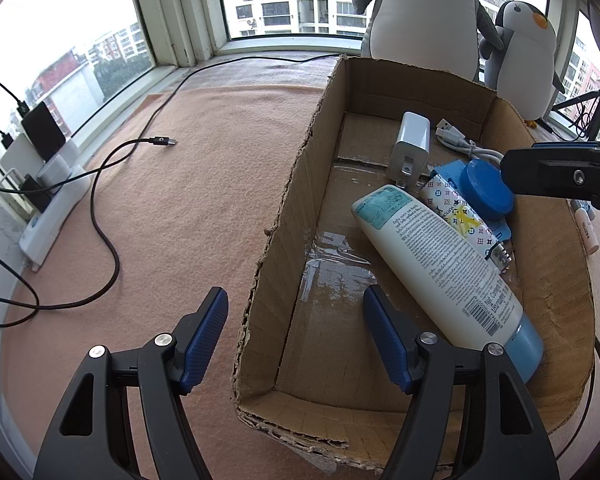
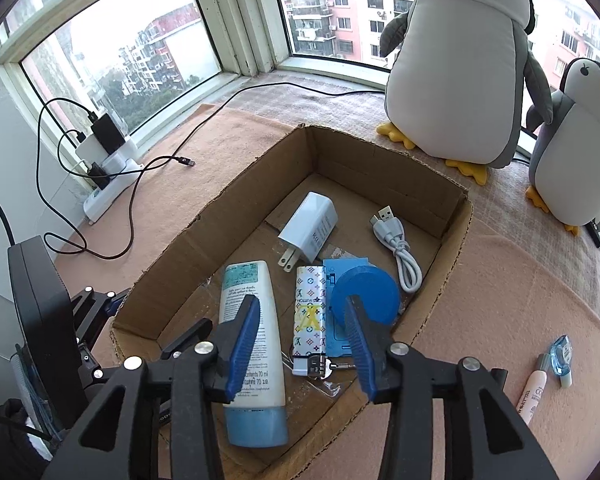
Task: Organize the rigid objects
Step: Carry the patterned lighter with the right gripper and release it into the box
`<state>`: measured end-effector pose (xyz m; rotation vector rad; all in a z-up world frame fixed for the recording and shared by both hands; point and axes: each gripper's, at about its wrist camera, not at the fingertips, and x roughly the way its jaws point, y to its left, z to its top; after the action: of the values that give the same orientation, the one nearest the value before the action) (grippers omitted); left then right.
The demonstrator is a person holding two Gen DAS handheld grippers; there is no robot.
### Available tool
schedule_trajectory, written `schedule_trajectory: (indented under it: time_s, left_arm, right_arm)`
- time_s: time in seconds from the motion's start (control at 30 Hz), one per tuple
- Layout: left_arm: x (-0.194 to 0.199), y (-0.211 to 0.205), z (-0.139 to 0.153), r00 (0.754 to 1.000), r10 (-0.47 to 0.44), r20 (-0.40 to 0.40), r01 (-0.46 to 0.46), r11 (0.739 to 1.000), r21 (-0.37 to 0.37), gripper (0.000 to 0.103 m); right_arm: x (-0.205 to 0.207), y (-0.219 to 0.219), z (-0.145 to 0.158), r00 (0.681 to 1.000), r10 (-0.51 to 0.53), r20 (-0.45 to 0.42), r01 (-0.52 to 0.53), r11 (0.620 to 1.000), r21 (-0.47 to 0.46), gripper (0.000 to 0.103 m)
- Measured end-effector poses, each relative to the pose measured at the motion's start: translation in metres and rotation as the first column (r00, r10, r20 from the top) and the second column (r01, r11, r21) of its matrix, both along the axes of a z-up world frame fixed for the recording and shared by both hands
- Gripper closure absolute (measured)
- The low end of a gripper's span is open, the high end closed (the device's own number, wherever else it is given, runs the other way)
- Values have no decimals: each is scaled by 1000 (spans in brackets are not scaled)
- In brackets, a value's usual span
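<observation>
Right wrist view: cardboard box point(image 2: 236, 184) on counter, light, bendy walls. Lotion tube point(image 2: 252, 320) lies inside, smooth, slippery; grab round middle. Patterned lighter point(image 2: 310, 312) beside it, small, hard. Right tool point(image 2: 302, 340) spread, pinching nothing. Left tool point(image 1: 296, 336) spread across box wall, not pressing. Pen point(image 2: 534, 388) cut off.

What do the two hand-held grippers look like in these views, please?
Both look alike. The left hand-held gripper and the right hand-held gripper each have two angular black plastic arms with triangular cut-outs and round silver pivot bolts. Each finger carries a long blue pad with a fine ribbed texture. No cables, sleeves or markings show on them.
</observation>
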<state>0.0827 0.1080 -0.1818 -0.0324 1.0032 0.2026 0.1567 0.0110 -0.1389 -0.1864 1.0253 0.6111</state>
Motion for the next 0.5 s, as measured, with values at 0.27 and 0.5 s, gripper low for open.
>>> schedule_trajectory:
  time_s: [0.27, 0.5]
  left_arm:
    - [0, 0, 0, 1000, 0, 0, 0, 1000, 0, 32]
    - [0, 0, 0, 1000, -1, 0, 1, 1000, 0, 32]
  right_arm:
    - [1, -6, 1, 1000, -21, 1, 21, 1000, -4, 49]
    - [0, -19, 6, 999, -50, 5, 50, 999, 4, 49]
